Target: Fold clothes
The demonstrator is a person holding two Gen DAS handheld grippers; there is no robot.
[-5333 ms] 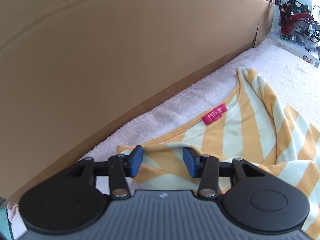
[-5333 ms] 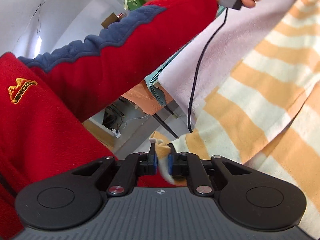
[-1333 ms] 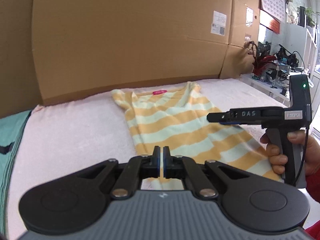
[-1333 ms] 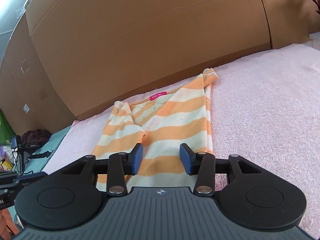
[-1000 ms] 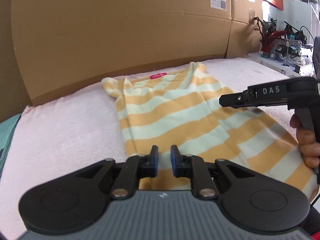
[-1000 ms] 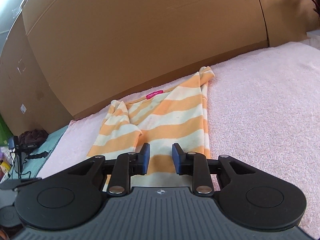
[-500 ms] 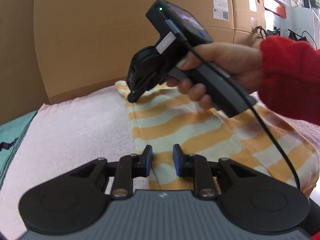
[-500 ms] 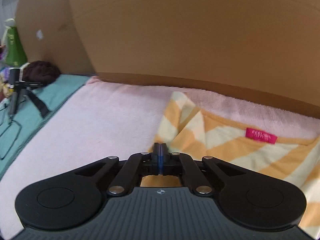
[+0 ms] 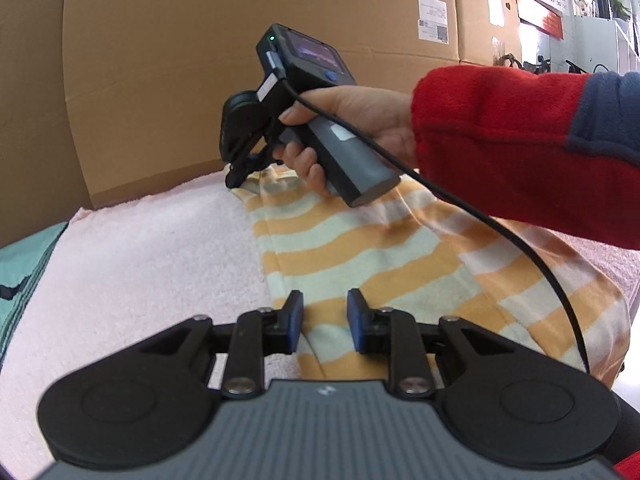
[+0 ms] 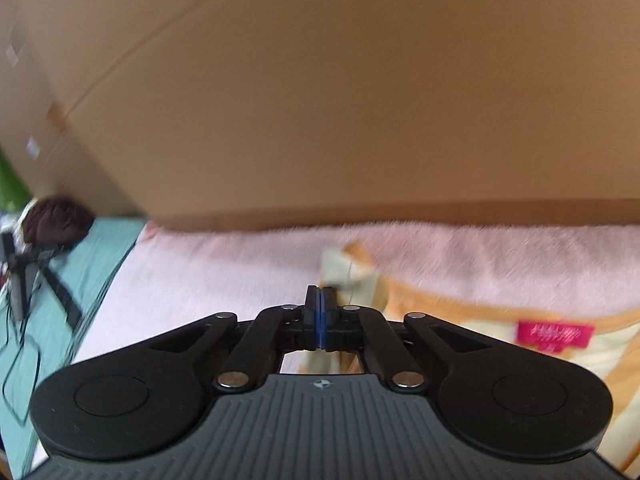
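An orange-and-white striped shirt (image 9: 360, 248) lies flat on a pink towel (image 9: 140, 264). My left gripper (image 9: 323, 316) hovers over the shirt's near left hem. Its jaws are opening, with cloth showing below the gap and the pads not pressing on it. A hand in a red sleeve (image 9: 520, 140) holds my right gripper (image 9: 236, 176) with its tips at the shirt's far left shoulder corner. In the right wrist view the right gripper (image 10: 319, 300) looks shut, blue pads together, though its jaws are starting to open. The shoulder corner (image 10: 348, 268) lies just past the tips, and I see no cloth pinched.
A tall cardboard wall (image 9: 200, 60) stands right behind the towel (image 10: 240, 264). The shirt's pink neck label (image 10: 554, 334) is to the right of the right gripper. A teal cloth (image 10: 60, 280) with black gear and cables lies left of the towel. A black cable (image 9: 480, 216) trails over the shirt.
The right gripper swung from the shirt's near hem across to its far left shoulder and shut on the way. The left gripper's jaws widened a little; that hand barely moved.
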